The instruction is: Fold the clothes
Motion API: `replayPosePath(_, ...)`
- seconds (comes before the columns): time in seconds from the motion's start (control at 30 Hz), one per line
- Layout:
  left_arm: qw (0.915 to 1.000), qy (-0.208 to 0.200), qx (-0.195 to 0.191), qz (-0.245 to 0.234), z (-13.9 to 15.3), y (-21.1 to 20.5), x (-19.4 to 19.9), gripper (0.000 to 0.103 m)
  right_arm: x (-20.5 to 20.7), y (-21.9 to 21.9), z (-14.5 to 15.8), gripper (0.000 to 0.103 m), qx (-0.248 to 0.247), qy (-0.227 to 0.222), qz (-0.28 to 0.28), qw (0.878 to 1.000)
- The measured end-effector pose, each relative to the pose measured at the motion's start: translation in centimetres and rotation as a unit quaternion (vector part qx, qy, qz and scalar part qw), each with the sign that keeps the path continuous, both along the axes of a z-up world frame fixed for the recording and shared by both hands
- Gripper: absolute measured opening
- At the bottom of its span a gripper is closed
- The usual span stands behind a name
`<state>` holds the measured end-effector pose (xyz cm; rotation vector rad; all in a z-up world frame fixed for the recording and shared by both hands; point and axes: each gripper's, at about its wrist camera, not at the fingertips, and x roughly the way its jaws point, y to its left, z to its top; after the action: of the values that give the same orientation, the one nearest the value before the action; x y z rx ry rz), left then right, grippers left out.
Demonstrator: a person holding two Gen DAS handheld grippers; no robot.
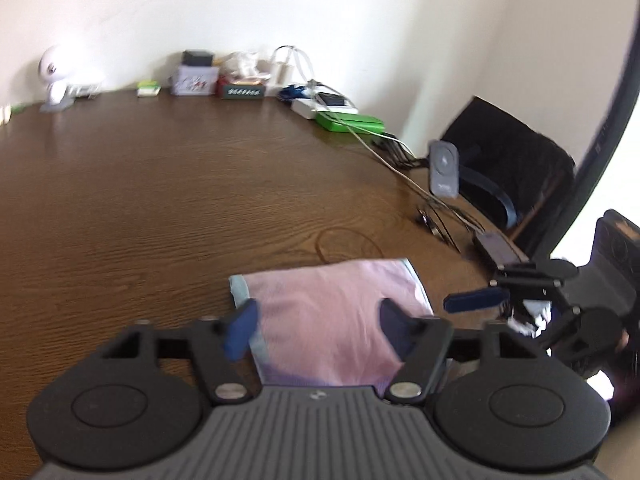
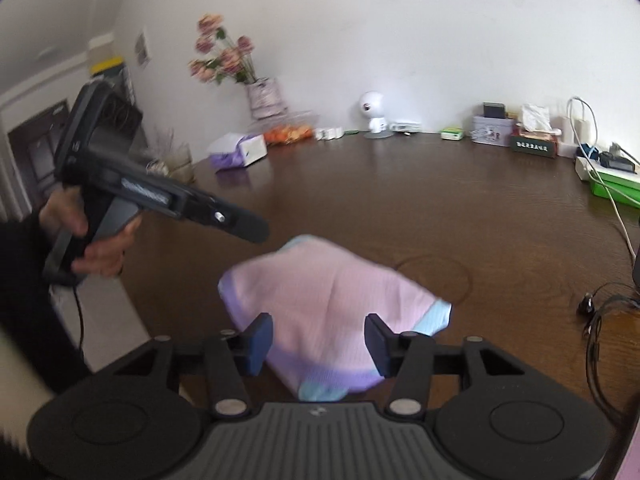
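**op_remote:** Grippers first, nearest to the lens. From my seat the left gripper [image 1: 316, 330] has its jaws spread with nothing pinched; the pink garment [image 1: 332, 320] just lies on the table underneath, between the fingers. Right gripper [image 2: 318, 340] is the same deal, jaws apart, cloth below them, no pinch that I can make out. Both views are blurry, so I can't swear a pad isn't brushing the fabric.

**fold_lurker:** So where's the garment sitting?

**op_remote:** Flat on the brown table [image 1: 160, 184], near the front edge, already a compact folded packet with pale blue trim along its sides. In the left view its long axis runs roughly 6 to 12, trimmed far edge pointing at 12. In the right view it sits as a diamond, long axis about 10 to 4.

**fold_lurker:** What worries you?

**op_remote:** My guess: if I close on only the top layer, the packet peels open when I lift. A pad dragging sideways could skew it too. Further out at about 2 in the left view there's a tangle of cables [image 1: 440, 216]; shoving the packet that way could snag it.
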<state>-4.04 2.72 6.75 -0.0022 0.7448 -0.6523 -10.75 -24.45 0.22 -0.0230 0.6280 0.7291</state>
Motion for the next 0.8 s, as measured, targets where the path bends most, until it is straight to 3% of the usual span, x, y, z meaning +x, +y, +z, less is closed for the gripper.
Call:
replayPosePath(0.07,0.9996,0.004,0.024,-0.015,-0.7,-0.3,-0.4,0.075,-0.4,0.2,-0.5,0.047,-0.014,-0.004,0.004,1.000)
replayPosePath(0.1,0.9992,0.005,0.034,-0.021,-1.2,-0.5,-0.5,0.071,-0.4,0.4,-0.8,0.042,-0.021,-0.008,0.006,1.000)
replayPosePath(0.13,0.9988,0.010,0.040,-0.027,-1.5,-0.8,-0.5,0.048,-0.4,0.7,-1.0,0.038,-0.029,-0.012,0.009,0.999)
replayPosePath(0.17,0.9983,0.017,0.045,-0.033,-1.9,-1.0,-0.4,0.031,-0.3,1.1,-1.2,0.027,-0.038,-0.016,0.014,0.999)
replayPosePath(0.2,0.9978,0.023,0.049,-0.038,-2.2,-1.3,-0.3,0.007,-0.2,1.4,-1.3,0.016,-0.045,-0.022,0.015,0.999)
replayPosePath(0.3,0.9985,0.019,0.034,-0.039,-1.7,-1.3,-0.3,0.007,-0.2,1.6,-1.1,0.008,-0.041,-0.034,0.016,0.998)
replayPosePath(0.53,0.9996,0.009,-0.024,-0.007,0.4,-1.0,2.0,0.006,1.8,0.6,0.8,0.007,0.005,-0.034,-0.020,0.999)
replayPosePath(0.67,0.9994,0.000,-0.035,0.007,1.9,-1.3,3.4,0.006,3.5,0.3,1.7,0.007,0.037,-0.026,-0.031,0.998)
replayPosePath(0.8,0.9992,-0.002,-0.035,0.019,2.5,-1.3,4.2,0.006,4.6,0.4,2.0,0.007,0.034,-0.025,-0.041,0.998)
